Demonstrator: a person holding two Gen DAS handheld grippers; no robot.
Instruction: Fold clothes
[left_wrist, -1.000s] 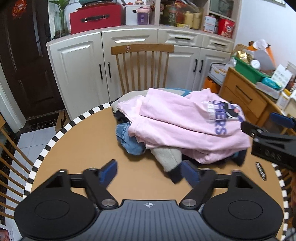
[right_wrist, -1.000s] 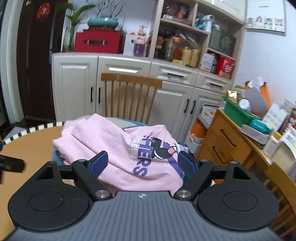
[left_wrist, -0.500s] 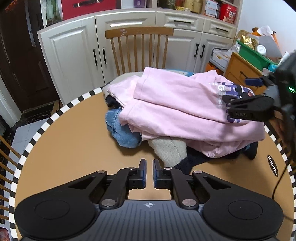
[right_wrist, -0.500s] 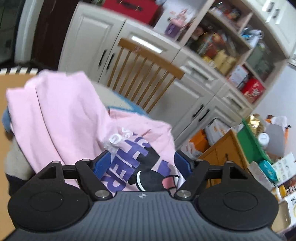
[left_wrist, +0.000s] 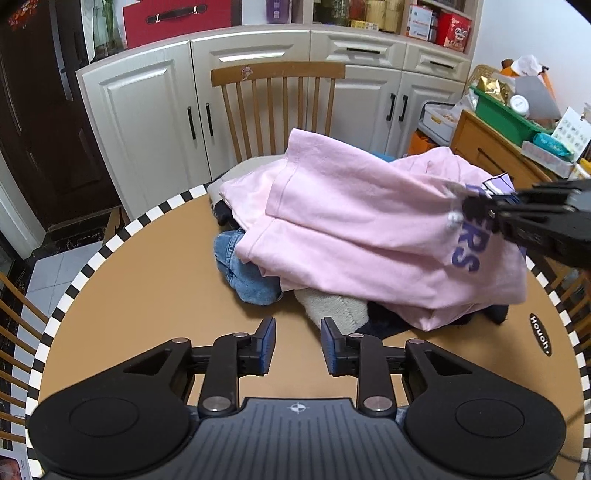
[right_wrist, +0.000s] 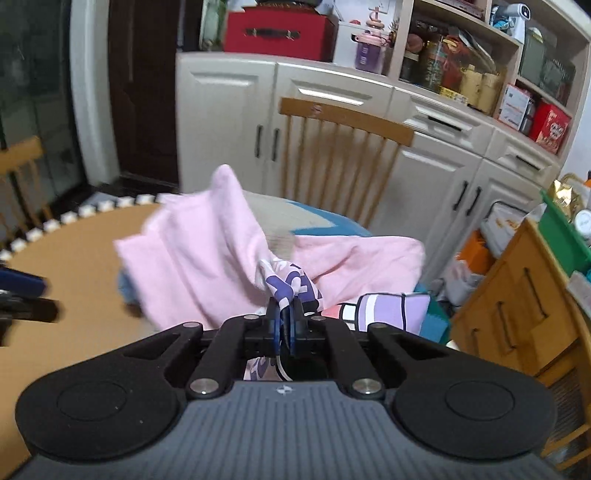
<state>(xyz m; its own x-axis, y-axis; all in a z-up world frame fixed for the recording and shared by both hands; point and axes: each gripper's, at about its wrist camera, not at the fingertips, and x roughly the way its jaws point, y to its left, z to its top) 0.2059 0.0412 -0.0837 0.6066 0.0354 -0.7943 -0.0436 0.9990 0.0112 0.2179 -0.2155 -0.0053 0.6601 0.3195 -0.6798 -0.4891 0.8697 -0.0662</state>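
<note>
Bare table (left_wrist: 122, 295) left of clothes pile (left_wrist: 351, 236); chair (left_wrist: 277, 107) behind.

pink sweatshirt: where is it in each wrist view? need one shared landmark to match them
Left wrist: pink sweatshirt centre-right, topping the clothes pile on the round table; right gripper pinches its printed part at far right.
Right wrist: sweatshirt centre, bunched between that gripper's shut fingers.
Shared landmark: wooden chair behind the pile.

Our left black two-finger gripper with blue pads (left_wrist: 297, 345) tilts downward, jaws just reopened partway, nothing between them. Our right black two-finger gripper (right_wrist: 284, 325) has just closed, pads pinching printed fold of pink cotton sweatshirt (right_wrist: 207, 254).
</note>
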